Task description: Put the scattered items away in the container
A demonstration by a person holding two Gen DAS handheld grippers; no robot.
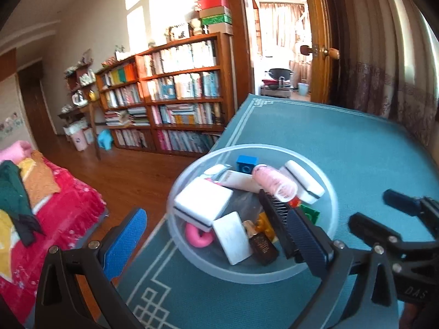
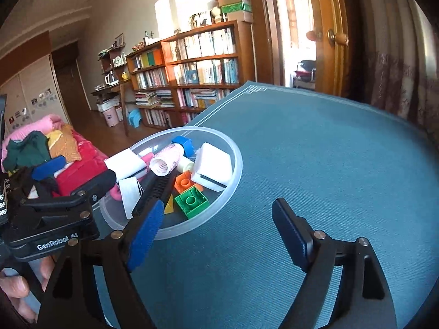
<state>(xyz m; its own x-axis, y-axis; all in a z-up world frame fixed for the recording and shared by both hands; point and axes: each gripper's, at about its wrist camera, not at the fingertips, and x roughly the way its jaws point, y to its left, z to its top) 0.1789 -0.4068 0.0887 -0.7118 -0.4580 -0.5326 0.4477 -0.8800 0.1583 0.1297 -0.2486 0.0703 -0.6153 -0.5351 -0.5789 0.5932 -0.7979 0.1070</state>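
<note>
A clear round bowl (image 1: 247,277) (image 2: 236,161) stands on the teal tablecloth (image 1: 356,150) (image 2: 329,150) near the table's left edge. It holds white sponges (image 1: 203,200) (image 2: 212,166), a pink hair roller (image 1: 274,182) (image 2: 167,159), a black comb (image 1: 277,213) (image 2: 159,189), a blue brick (image 1: 247,163), a green brick (image 2: 192,201), an orange brick (image 2: 185,182), a pink ring (image 1: 199,237) and a brown bottle (image 1: 263,246). My left gripper (image 1: 216,242) (image 2: 79,171) hangs open at the bowl's near-left side, holding nothing. My right gripper (image 2: 219,235) (image 1: 371,207) is open and empty just right of the bowl.
The table's left edge drops to a wooden floor (image 1: 123,175). A bed with a red cover and piled clothes (image 1: 41,205) lies to the left. Bookshelves (image 1: 178,96) stand behind, a doorway (image 1: 279,41) at the back, curtains (image 1: 384,54) on the right. Bare cloth spreads right of the bowl.
</note>
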